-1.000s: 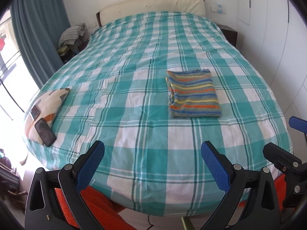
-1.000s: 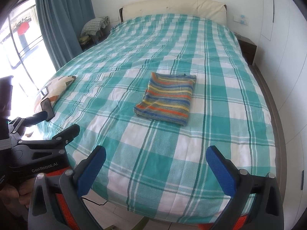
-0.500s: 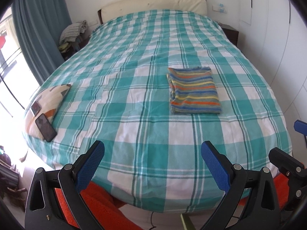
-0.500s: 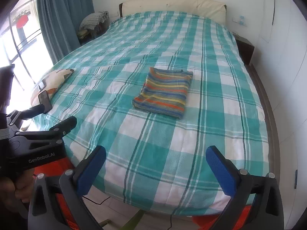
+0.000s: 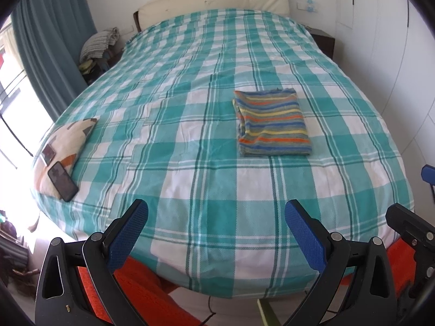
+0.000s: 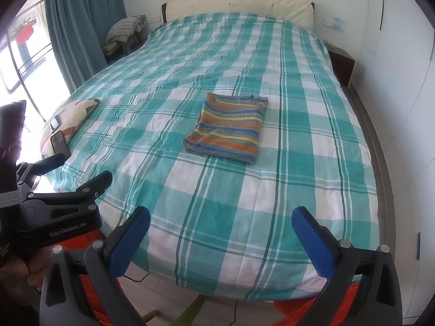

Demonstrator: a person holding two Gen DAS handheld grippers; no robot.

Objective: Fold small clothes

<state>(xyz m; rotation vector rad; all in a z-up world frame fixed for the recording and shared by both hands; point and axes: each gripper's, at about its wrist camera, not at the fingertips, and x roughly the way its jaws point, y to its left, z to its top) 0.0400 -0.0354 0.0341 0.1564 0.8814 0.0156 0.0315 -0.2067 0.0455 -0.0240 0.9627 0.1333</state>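
A striped garment (image 5: 273,123) in blue, orange and yellow lies folded into a neat rectangle on the teal-and-white checked bed (image 5: 190,179). It also shows in the right wrist view (image 6: 228,127). My left gripper (image 5: 216,224) is open and empty, held off the near edge of the bed, well short of the garment. My right gripper (image 6: 220,228) is open and empty too, likewise off the near edge. The left gripper's body (image 6: 54,206) shows at the left of the right wrist view.
A patterned cushion (image 5: 65,146) with a dark phone (image 5: 62,180) on it lies at the bed's left edge. A blue curtain (image 5: 51,54) and window are to the left, a cream headboard (image 5: 217,0) at the back, white walls to the right. Orange cloth (image 5: 144,296) lies below the bed edge.
Both grippers have drawn back from the bed, so the folded garment sits farther away in both views. Both stayed open. The garment has not moved.
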